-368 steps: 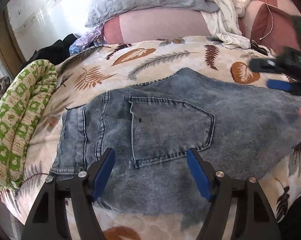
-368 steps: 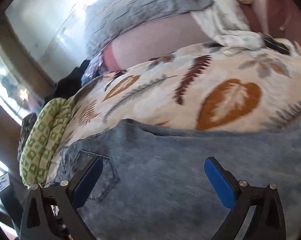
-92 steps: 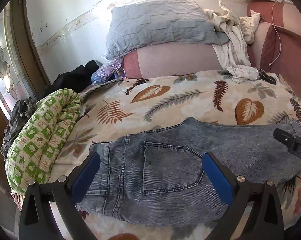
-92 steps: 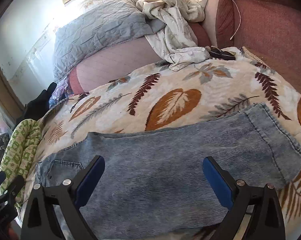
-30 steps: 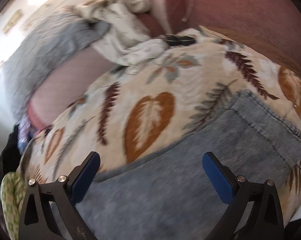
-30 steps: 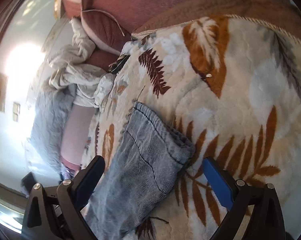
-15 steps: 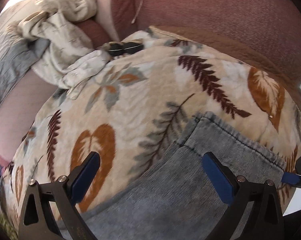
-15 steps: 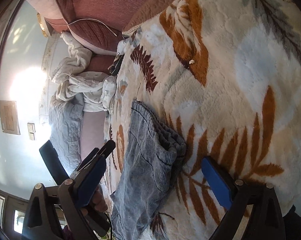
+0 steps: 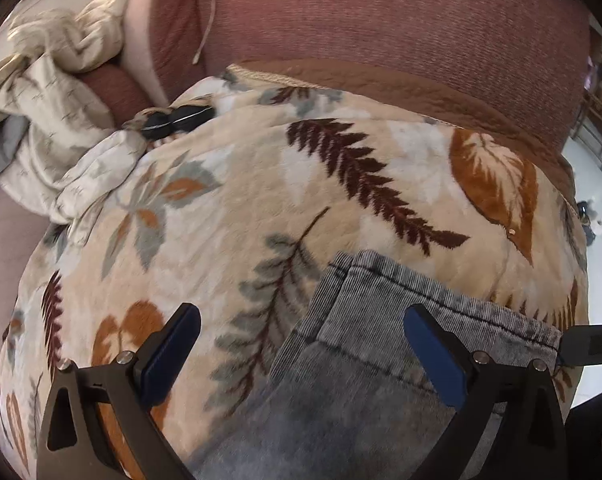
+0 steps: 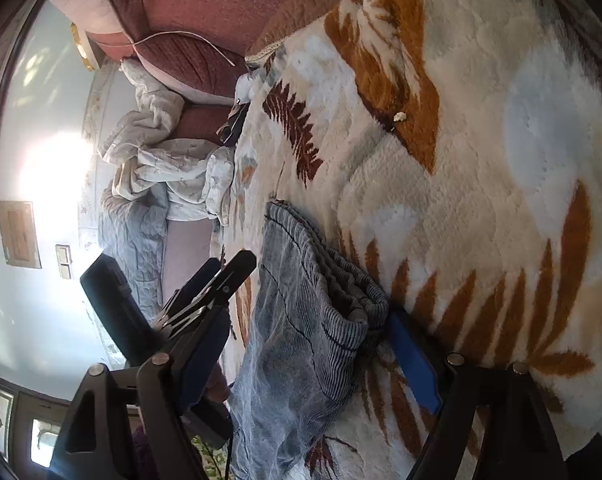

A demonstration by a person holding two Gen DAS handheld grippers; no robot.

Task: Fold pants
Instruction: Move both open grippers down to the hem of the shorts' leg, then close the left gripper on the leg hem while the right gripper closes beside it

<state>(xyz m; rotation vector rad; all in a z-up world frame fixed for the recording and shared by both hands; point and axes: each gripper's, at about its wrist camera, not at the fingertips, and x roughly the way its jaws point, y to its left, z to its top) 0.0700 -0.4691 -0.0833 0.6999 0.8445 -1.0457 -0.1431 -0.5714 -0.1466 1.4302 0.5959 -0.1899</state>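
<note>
Right tool [image 10: 305, 344] closing around the faded grey-blue denim pants' hem [image 10: 321, 304]; left tool [image 9: 301, 356] released above it: pinch every layer squarely.

Bed under a leaf-print blanket [image 9: 341, 184], grey denim pants [image 9: 361, 380] on it, crumpled cream cloth [image 9: 53, 92] at its edge

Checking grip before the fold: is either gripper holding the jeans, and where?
Neither yet. The right gripper is closing around the jeans' cuff hem corner; the left gripper hangs open above the cuff.
</note>
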